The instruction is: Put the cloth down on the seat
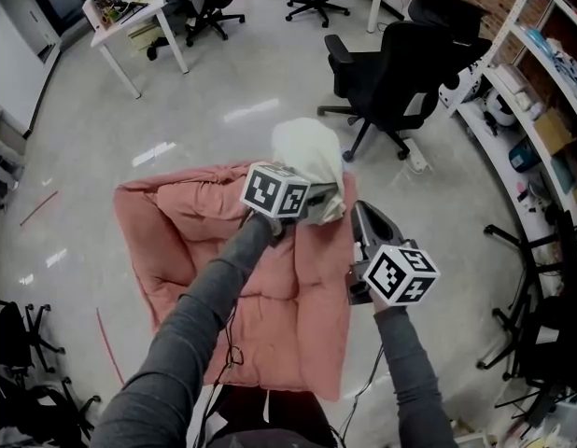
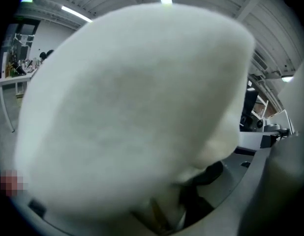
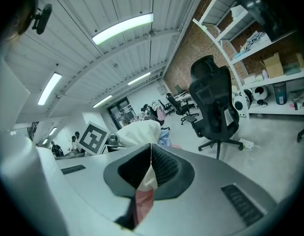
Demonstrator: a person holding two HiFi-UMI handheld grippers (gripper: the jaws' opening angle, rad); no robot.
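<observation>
Nearest, the right hand-held gripper (image 1: 361, 215) hung at the right edge of the pink seat (image 1: 176, 250) with its jaws together and empty, probably held aside so the other could work. Further out, the left hand-held gripper (image 1: 318, 203) had its jaws part-way apart, clamped on a thick bunch of the white cloth (image 1: 309, 152). The cloth rose bundled just beyond its tips, over the seat's far right corner, seemingly not yet laid flat. Beyond stood a black office chair (image 1: 401, 63) on the floor.
</observation>
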